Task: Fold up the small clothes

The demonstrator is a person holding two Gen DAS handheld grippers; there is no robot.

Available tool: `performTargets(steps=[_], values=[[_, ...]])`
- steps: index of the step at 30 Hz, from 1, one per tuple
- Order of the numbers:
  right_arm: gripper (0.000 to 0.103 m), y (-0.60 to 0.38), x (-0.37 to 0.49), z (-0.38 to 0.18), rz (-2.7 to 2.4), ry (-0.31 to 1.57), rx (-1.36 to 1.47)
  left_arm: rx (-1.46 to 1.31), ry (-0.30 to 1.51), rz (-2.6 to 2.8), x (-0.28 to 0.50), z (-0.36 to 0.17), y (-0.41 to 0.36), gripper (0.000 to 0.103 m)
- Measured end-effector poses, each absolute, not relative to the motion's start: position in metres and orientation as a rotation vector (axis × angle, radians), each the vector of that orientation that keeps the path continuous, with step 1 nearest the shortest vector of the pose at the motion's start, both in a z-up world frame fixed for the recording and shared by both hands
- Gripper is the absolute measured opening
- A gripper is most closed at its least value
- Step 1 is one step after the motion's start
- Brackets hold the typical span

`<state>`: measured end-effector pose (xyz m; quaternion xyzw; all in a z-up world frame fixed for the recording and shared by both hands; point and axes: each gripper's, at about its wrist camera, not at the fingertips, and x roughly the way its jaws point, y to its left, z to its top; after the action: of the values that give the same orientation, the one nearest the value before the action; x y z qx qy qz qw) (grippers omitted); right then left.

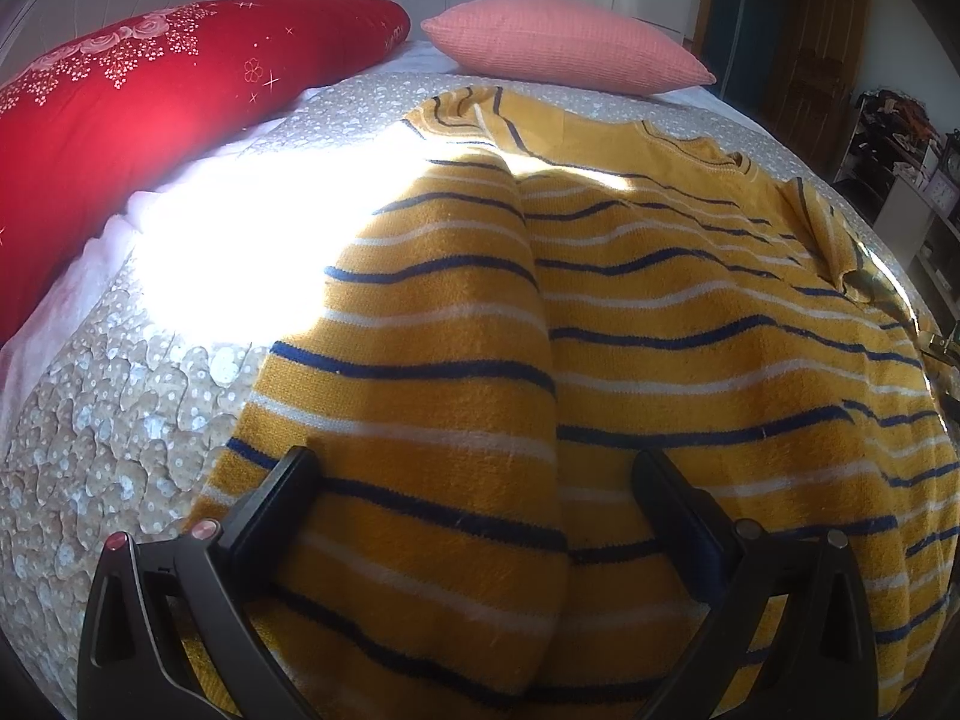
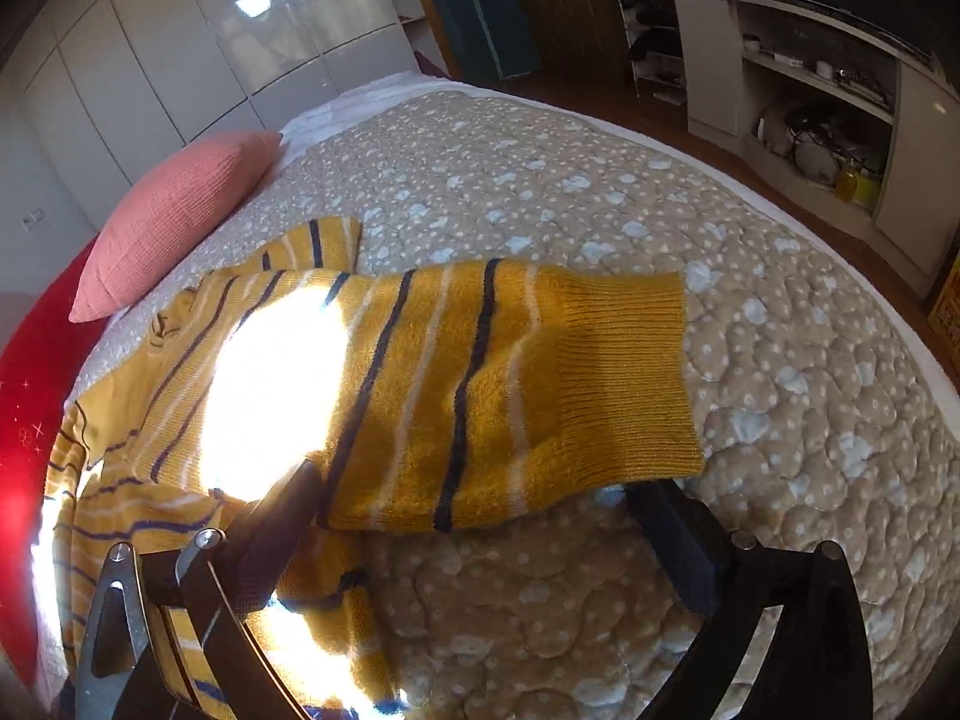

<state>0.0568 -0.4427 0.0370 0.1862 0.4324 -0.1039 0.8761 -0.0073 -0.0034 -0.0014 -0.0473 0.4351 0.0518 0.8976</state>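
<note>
My left camera looks steeply down, close over the sweater (image 1: 600,324), facing the pink pillow (image 1: 564,48). My right camera looks down along its sleeve (image 2: 480,390); both share that pillow.

Your left gripper (image 1: 477,468) hangs over the yellow striped sweater (image 1: 600,312), jaws wide apart, nothing pressed between the pads. The sweater lies on the dotted beige quilt (image 1: 120,420), with one fold ridge running up its middle. Harsh sun patch at its left edge. Red pillow (image 1: 150,90) far left, pink cushion (image 1: 564,42) beyond the collar.
</note>
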Motion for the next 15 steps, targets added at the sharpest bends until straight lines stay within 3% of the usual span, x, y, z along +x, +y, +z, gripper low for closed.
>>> performTargets(steps=[2, 3, 4, 10, 15], values=[[0.087, -0.441, 0.055, 0.046, -0.257, 0.906, 0.355, -0.098, 0.9, 0.107, -0.007, -0.002, -0.003, 0.103], [0.069, -0.44, 0.049, 0.054, -0.273, 0.883, 0.347, -0.1, 0.901, 0.106, -0.006, -0.002, -0.003, 0.103], [0.066, -0.438, 0.04, 0.063, -0.277, 0.852, 0.346, -0.1, 0.902, 0.106, -0.005, -0.002, -0.003, 0.103], [0.069, -0.384, -0.01, 0.108, -0.187, 0.664, 0.229, -0.098, 0.902, 0.108, -0.005, -0.003, 0.0, 0.103], [0.07, -0.326, -0.005, 0.091, 0.024, 0.756, 0.2, -0.098, 0.901, 0.107, -0.005, -0.003, 0.0, 0.103]])
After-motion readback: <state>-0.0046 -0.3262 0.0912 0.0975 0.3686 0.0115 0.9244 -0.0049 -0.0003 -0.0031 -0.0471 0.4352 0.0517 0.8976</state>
